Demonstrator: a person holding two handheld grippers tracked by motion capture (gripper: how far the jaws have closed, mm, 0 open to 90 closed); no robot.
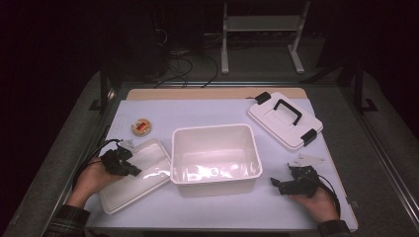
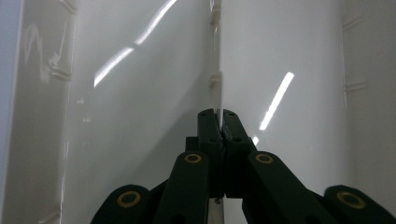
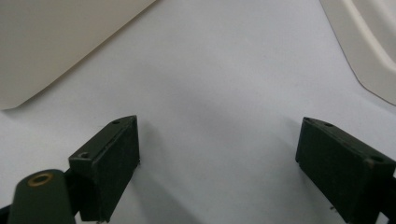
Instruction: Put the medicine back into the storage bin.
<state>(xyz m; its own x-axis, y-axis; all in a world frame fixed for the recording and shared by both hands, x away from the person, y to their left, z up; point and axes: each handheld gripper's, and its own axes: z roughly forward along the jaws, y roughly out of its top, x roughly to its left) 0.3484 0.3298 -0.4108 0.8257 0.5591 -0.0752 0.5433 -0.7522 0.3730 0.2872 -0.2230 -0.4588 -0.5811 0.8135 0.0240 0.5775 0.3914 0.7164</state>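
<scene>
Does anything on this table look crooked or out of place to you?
Mildly. The lid with the black handle lies askew at the far right, off the white tub. The shallow tray sits tilted against the tub's left side, its rim pinched by the left gripper.

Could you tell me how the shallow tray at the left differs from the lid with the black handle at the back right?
The shallow tray leans against the white bin, with the left gripper shut on its rim; the lid lies flat and apart from both grippers. The tray is plain white, while the lid bears a black handle and black clips. Both are white, rectangular plastic.
</scene>
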